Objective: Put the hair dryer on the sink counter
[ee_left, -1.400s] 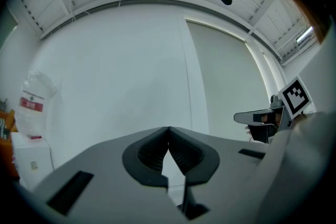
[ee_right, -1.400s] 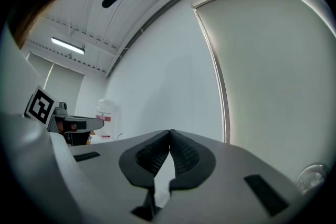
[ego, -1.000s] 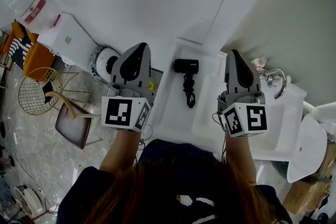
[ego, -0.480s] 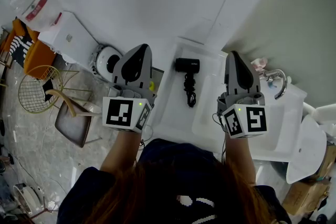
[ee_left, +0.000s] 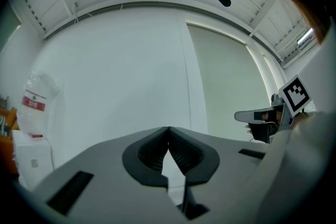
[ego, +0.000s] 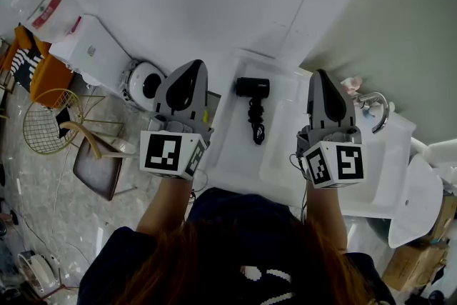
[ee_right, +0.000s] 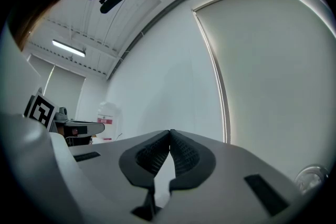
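A black hair dryer [ego: 253,88] with its coiled cord [ego: 256,122] lies on the white sink counter [ego: 239,153], between my two grippers in the head view. My left gripper [ego: 187,72] is held level above the counter's left edge, its jaws shut with nothing between them [ee_left: 168,128]. My right gripper [ego: 320,79] hovers over the counter's right part, also shut and empty [ee_right: 170,131]. Both gripper views look at the white wall; neither shows the dryer.
A chrome tap [ego: 377,111] and the basin sit at the right of the counter. A white toilet lid [ego: 418,200] is further right. On the left stand a round white device [ego: 145,84], a white box [ego: 89,50], a wire chair [ego: 50,121] and a stool [ego: 96,169].
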